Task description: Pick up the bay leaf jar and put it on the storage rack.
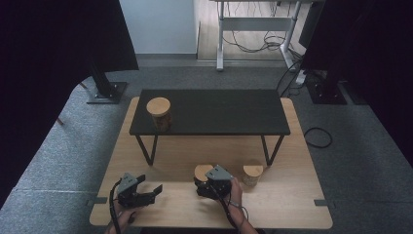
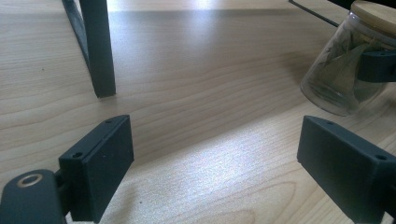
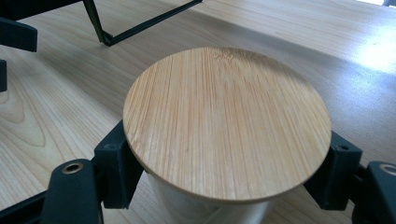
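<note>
Bamboo-lidded and glass-bodied, the jar (image 1: 203,173) is sitting on the wooden table (image 1: 292,204) near the front edge in the high view, just in front of the black shelf (image 1: 209,112), with the right gripper (image 1: 210,187) closing around it while a second, smaller jar (image 1: 253,174) is standing just beside it to the right and a third jar (image 1: 159,113) is resting on the shelf's left end. The left gripper (image 1: 152,191) is hovering well apart from it, jaws spread on nothing. In the left gripper view, the left gripper (image 2: 212,163) is showing wide-open jaws over bare wood, and the jar (image 2: 348,70) is appearing tilted at the far right with a dark jaw pressing its side; what look like dried leaves are showing inside, though the glare is making that uncertain. In the right gripper view, the right gripper (image 3: 224,182) is pinching the jar (image 3: 226,126) just under its lid, one jaw on each side. The glass is likely proving smooth, rigid and breakable, light with such contents, so gripping the body below the lid rim is seeming soundest, since the lid itself may be sitting loose.
</note>
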The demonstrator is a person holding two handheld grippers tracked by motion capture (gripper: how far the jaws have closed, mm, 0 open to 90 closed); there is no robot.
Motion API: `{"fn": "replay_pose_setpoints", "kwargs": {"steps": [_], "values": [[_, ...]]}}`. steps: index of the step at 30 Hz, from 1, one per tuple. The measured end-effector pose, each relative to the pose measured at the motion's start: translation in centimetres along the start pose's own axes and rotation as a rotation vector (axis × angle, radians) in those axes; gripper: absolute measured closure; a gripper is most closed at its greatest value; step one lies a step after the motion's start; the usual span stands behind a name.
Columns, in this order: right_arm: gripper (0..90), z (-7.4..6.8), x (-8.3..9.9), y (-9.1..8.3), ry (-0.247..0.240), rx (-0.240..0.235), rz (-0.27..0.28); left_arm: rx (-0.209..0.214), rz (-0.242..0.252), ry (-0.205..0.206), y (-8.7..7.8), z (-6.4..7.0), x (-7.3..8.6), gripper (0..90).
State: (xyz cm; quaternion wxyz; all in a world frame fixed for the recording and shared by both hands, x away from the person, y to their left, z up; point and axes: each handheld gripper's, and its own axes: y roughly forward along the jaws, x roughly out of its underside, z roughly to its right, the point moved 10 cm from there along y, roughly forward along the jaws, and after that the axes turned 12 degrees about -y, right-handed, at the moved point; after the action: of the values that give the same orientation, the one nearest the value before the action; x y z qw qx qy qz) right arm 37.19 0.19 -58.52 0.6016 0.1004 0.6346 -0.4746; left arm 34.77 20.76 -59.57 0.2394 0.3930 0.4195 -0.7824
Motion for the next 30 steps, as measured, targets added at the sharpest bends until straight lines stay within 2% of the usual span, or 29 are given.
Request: {"fn": "replay_pose_setpoints", "kwargs": {"steps": [7,13,20,23,28,30], "values": [[25.2,-0.1,0.0,0.0,-0.002,-0.004,-0.001,-0.001,-0.002,0.003,0.0,0.0,0.0,10.1],[25.3,0.1,0.0,-0.1,0.022,0.012,-0.003,-0.001,-0.002,0.003,0.0,0.0,0.0,10.1],[25.3,0.4,-0.8,-1.4,0.043,-0.007,0.028,-0.006,-0.003,0.003,0.0,0.0,0.0,10.1],[25.3,0.1,-1.2,-2.0,0.056,-0.034,0.039,-0.009,-0.003,0.005,0.1,0.0,0.0,10.1],[25.3,-0.3,-1.8,-2.8,0.035,-0.046,0.051,-0.011,-0.003,0.003,0.1,0.0,0.0,10.1],[25.3,-0.3,-2.1,-3.2,0.031,-0.037,0.061,-0.011,-0.002,0.003,0.1,0.0,0.0,10.1]]}}
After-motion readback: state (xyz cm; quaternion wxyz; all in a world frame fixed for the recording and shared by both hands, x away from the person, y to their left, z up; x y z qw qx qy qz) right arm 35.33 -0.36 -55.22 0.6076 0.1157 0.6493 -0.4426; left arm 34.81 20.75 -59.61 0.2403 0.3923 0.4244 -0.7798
